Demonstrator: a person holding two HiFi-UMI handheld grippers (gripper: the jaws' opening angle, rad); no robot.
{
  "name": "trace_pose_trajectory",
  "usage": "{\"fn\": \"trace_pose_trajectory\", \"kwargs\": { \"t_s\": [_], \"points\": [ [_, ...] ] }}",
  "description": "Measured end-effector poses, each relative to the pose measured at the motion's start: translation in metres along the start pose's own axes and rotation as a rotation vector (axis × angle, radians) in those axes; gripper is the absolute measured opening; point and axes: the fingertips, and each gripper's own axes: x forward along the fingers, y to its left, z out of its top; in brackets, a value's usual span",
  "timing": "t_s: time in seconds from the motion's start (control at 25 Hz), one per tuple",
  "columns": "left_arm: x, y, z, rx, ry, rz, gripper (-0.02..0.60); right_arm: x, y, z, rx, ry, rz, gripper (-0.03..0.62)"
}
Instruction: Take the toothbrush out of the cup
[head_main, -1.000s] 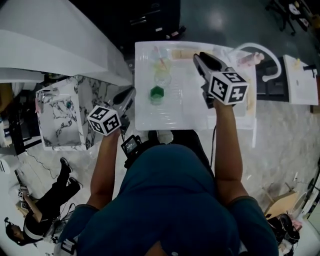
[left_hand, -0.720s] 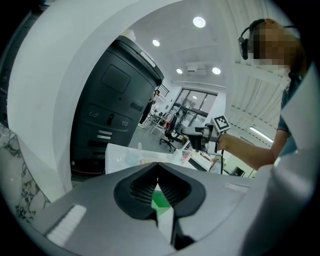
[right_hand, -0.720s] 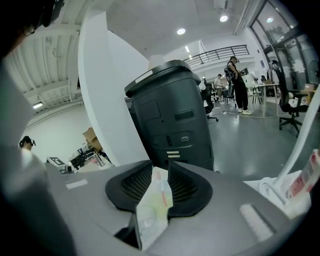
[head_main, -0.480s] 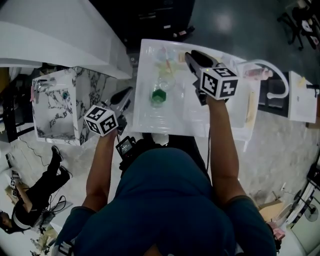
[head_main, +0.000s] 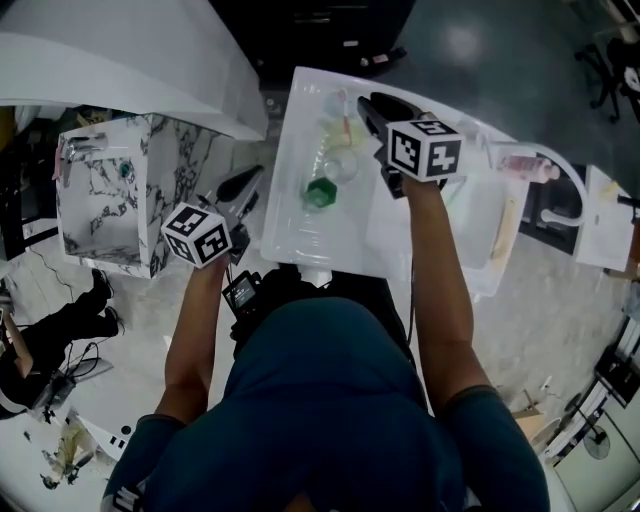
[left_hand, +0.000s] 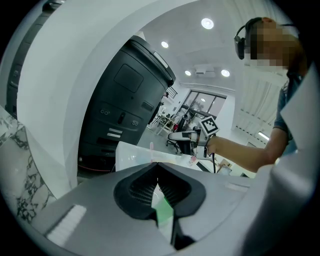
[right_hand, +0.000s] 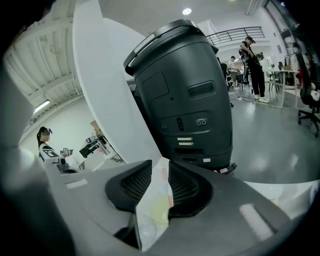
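A clear cup (head_main: 337, 163) stands on the white table (head_main: 420, 235) with a pink and yellow toothbrush (head_main: 335, 128) in it, and a green object (head_main: 320, 192) just in front. My right gripper (head_main: 366, 106) hangs over the table right beside the cup. Its jaws have just been opening and stand open with nothing between them. In the right gripper view (right_hand: 160, 167) the toothbrush (right_hand: 164, 173) and cup (right_hand: 148, 226) show through the gap, further off. My left gripper (head_main: 247, 184) is shut and empty off the table's left edge. Its own view (left_hand: 158, 172) faces the green object (left_hand: 164, 212).
A marble-patterned box (head_main: 100, 190) stands left of the table. Behind it is a white curved panel (head_main: 120, 70), and a big dark machine (right_hand: 185, 100) beyond the table. A white curved pipe (head_main: 560, 165) and papers lie at the right. A person sits on the floor (head_main: 40, 340).
My right gripper has moved left and down across the table, close to the cup and toothbrush. The left gripper has shifted a little and stays shut beside the table.
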Motion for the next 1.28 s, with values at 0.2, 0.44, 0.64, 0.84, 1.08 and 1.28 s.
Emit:
{"fn": "trace_pose_trajectory", "kwargs": {
  "t_s": [0.2,0.44,0.64,0.84,1.08,1.28],
  "points": [
    [-0.001,0.008,-0.006,-0.024,-0.003,0.023,-0.002,0.03,-0.004,-0.004,-0.011,0.042,0.022,0.092],
    [-0.007,0.02,-0.01,-0.046,-0.008,0.056,-0.003,0.065,-0.008,-0.017,-0.012,0.106,0.043,0.104],
    [-0.013,0.029,-0.011,-0.057,-0.014,0.078,-0.002,0.085,-0.01,-0.026,-0.015,0.149,0.039,0.11],
    [-0.017,0.032,-0.013,-0.065,-0.018,0.088,-0.002,0.093,-0.013,-0.029,-0.038,0.167,0.008,0.101],
    [-0.018,0.03,-0.009,-0.058,-0.021,0.081,-0.002,0.085,-0.01,-0.019,-0.041,0.126,-0.003,0.077],
    [-0.016,0.025,-0.002,-0.041,-0.028,0.066,-0.003,0.071,-0.007,-0.006,-0.059,0.093,-0.021,0.075]
  ]
}}
